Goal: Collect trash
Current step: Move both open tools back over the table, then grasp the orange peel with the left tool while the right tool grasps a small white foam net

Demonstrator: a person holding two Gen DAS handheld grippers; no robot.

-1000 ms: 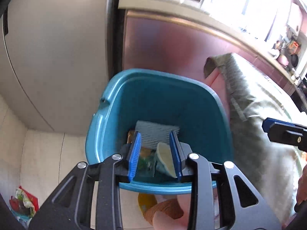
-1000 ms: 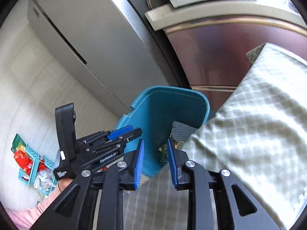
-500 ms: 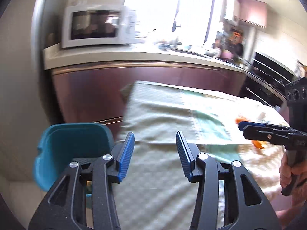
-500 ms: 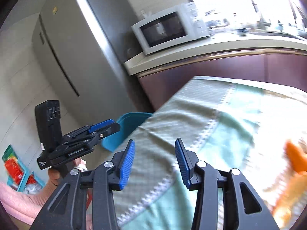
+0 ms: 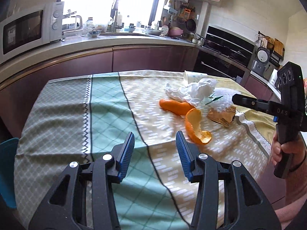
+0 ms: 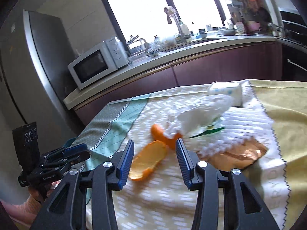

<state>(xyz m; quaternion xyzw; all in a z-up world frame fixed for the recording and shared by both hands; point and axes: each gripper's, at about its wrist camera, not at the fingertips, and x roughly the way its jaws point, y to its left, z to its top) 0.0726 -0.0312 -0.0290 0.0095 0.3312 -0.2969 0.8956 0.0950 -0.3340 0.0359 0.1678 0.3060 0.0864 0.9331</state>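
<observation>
We're over the tabletop (image 5: 107, 103) now, draped in a patterned cloth banded grey, mint, cream and yellow. Behind it runs a kitchen counter (image 5: 119, 40) with plum cabinet fronts, a white microwave (image 5: 28, 30) at its left end, a tap under a bright window, and a dark oven (image 5: 226, 48) off to the right. In the right wrist view a steel fridge (image 6: 28, 72) stands left of the microwave. At the tabletop's left edge we catch a sliver of the teal bin (image 5: 8, 172).

The trash sits toward the tabletop's far right corner: two curls of orange peel (image 5: 193, 122), one just beyond the other, a crumpled white tissue (image 5: 195, 92) behind them, a paper cup (image 5: 193, 77) lying on its side near the far edge, and a brown torn wrapper (image 5: 222, 116) to the right of the peel.

Our left gripper (image 5: 155, 151) hangs tilted down over the cream band, jaws apart with nothing between them, short of the peel. Our right gripper (image 6: 154, 161) points down at the peel, jaws opening, with only air between the pads. A hand (image 5: 284, 149) grips its handle at the tabletop's right edge.
</observation>
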